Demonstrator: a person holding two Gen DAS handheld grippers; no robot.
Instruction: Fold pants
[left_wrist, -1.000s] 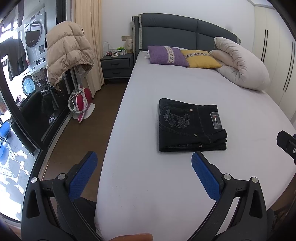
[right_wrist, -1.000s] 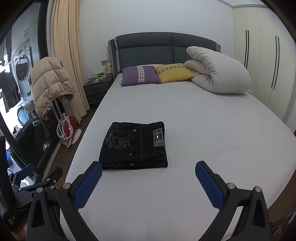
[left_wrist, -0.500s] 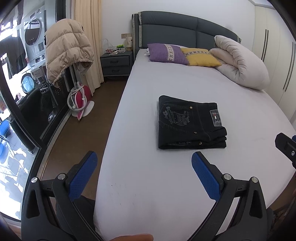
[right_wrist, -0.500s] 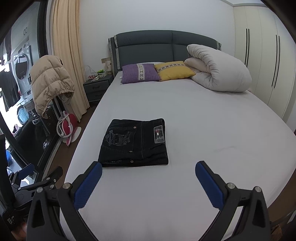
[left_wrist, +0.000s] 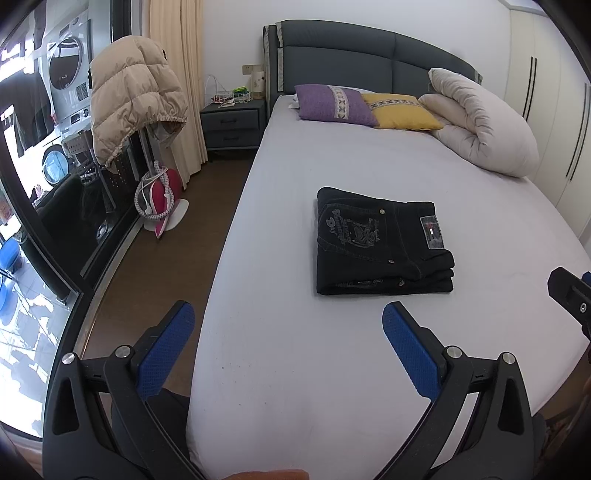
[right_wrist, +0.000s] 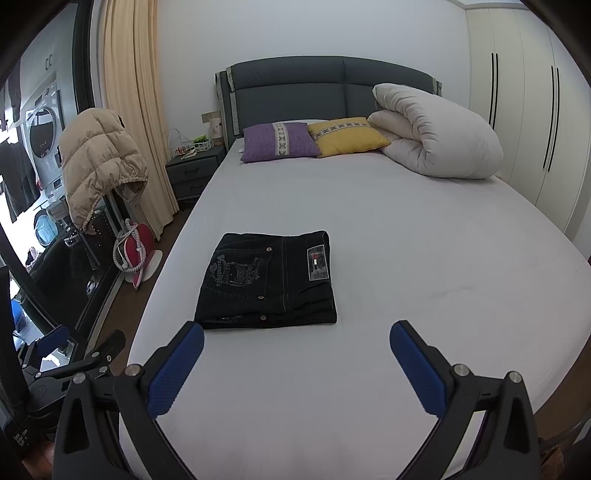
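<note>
Both tools, left (left_wrist: 288, 332) and right (right_wrist: 295, 350), spread empty before folded pants (left_wrist: 382, 245); rolled duvet (right_wrist: 436, 133) well beyond

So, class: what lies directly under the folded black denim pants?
The folded black denim pants rest on the white bed sheet. The sheet beneath them is covered, so anything hidden there cannot be seen.

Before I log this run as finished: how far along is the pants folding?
Done, by the look of it: the black pants lie in a compact rectangular stack on the bed sheet. In hand: nothing; the left claw and right claw are both open, short of the pants. Left: nothing visible.
</note>
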